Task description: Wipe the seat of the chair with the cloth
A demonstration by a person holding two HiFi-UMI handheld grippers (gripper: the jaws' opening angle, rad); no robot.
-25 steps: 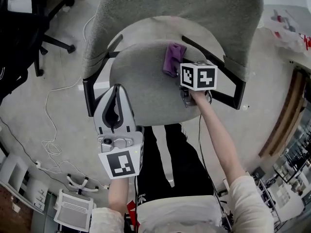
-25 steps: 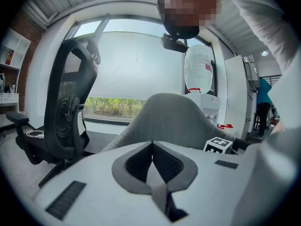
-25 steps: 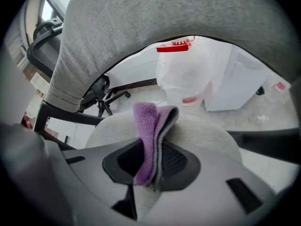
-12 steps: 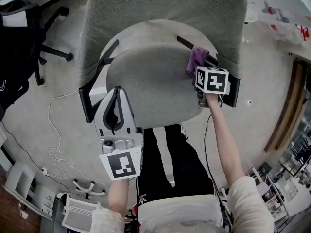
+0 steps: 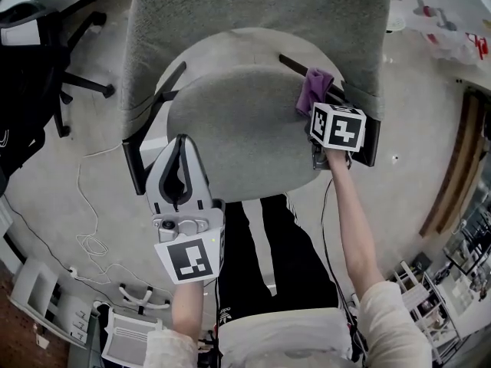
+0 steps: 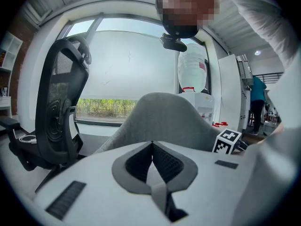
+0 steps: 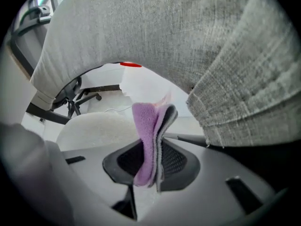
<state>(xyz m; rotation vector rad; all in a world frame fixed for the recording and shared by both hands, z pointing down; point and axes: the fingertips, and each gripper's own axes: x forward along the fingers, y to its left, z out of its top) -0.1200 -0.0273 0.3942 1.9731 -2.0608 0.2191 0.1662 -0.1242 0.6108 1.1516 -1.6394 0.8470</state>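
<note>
Item: chair-seat wiping, head view, listed left to right.

- Left gripper (image 5: 182, 147): held over the near left edge of the seat (image 5: 230, 121). Its jaws are brought together with nothing between them. It is well apart from the cloth and is judged to have no part in the stroke.
- Seat: grey fabric, with the chair back (image 5: 253, 6) at the far side. Most of its surface lies to the left of the cloth.
- Cloth (image 5: 314, 88): purple and folded, pinched between the jaws of the right gripper (image 7: 158, 121). It is set at the far right edge of the seat, just beside the black armrest (image 5: 370, 138). Its long axis runs near to far, out from the jaw tips toward the chair back.
- Right gripper: clamped on the cloth, and by far the nearer of the two.
- Relation for the coming move: the seat still to be covered lies left of, and nearer than, the jaws. A stroke back leftward is judged likely.
- Change noted: one second ago the cloth was near the far middle of the seat. It has since been carried right to the edge and has barely shifted in the last half second. The left gripper is unmoved.
</note>
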